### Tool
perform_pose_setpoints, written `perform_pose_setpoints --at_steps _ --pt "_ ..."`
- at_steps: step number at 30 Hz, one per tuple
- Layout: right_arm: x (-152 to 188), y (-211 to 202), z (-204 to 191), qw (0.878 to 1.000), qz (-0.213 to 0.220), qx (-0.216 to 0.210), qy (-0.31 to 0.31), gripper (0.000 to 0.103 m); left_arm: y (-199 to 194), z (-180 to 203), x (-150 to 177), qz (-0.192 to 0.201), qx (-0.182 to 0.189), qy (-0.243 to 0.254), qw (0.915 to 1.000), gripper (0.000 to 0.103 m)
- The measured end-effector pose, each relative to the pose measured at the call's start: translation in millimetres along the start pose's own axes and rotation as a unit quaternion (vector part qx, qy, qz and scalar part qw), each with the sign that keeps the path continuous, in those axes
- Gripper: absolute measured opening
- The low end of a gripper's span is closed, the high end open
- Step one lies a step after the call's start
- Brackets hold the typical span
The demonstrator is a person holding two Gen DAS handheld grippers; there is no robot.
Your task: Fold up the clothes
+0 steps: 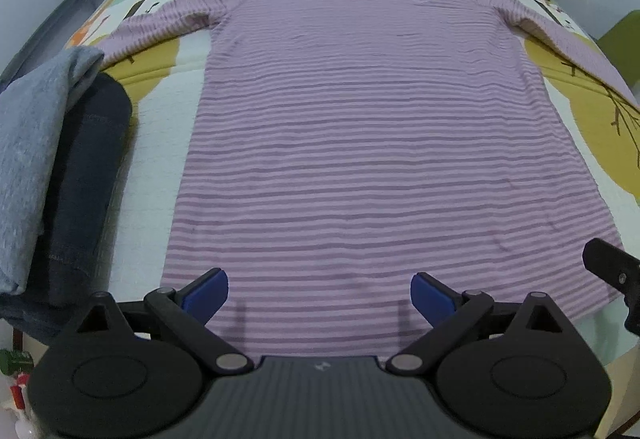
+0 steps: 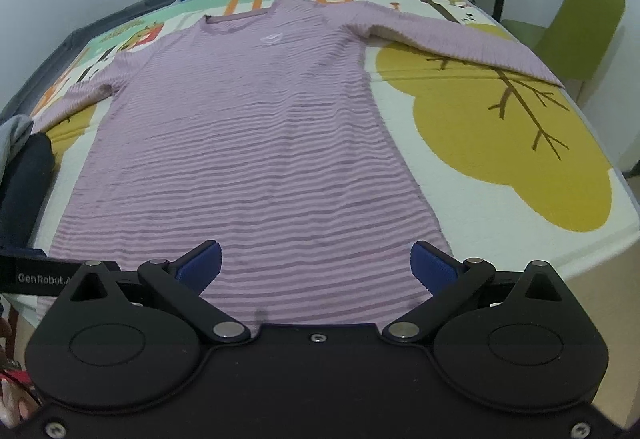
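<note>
The striped purple shirt [image 1: 360, 127] lies spread flat, sleeves out, on the patterned mat [image 2: 500, 143], and both the left gripper [image 1: 319, 293] and right gripper [image 2: 316, 259] hover spread apart and empty over its hem (folded clothes [image 1: 60, 175] wait beside), so folding looks unstarted and the next move likely calls for pinching a sleeve or an edge.
</note>
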State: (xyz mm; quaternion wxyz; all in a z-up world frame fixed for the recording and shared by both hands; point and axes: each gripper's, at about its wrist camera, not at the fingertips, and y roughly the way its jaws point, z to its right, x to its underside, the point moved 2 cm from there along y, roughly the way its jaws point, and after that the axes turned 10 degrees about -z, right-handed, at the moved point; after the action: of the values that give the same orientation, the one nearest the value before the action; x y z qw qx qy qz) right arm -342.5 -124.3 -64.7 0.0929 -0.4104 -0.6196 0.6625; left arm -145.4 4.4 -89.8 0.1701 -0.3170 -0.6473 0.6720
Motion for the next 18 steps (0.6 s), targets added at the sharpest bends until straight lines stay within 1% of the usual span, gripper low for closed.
perform_pose_setpoints --at_steps 3,6,13,18 --pt "2.5 -1.5 6.7 1.0 0.007 0.0 0.015 0.101 1.3 4.7 -2.1 0.0 0.002 0.014 0.9999 0.1" --pt "5.3 -2.7 10.3 0.999 0.014 0.009 0.03 0.101 4.6 10.7 -5.0 -0.001 0.009 0.029 0.9995 0.1" --pt "11.0 -9.2 22.4 0.996 0.015 0.047 0.073 0.101 16.0 26.7 -13.2 0.008 0.037 0.052 0.998 0.1" --pt "11.8 -19.6 42.6 0.989 0.022 0.075 0.123 0.101 22.7 40.4 -24.7 0.02 0.051 0.066 0.9963 0.1"
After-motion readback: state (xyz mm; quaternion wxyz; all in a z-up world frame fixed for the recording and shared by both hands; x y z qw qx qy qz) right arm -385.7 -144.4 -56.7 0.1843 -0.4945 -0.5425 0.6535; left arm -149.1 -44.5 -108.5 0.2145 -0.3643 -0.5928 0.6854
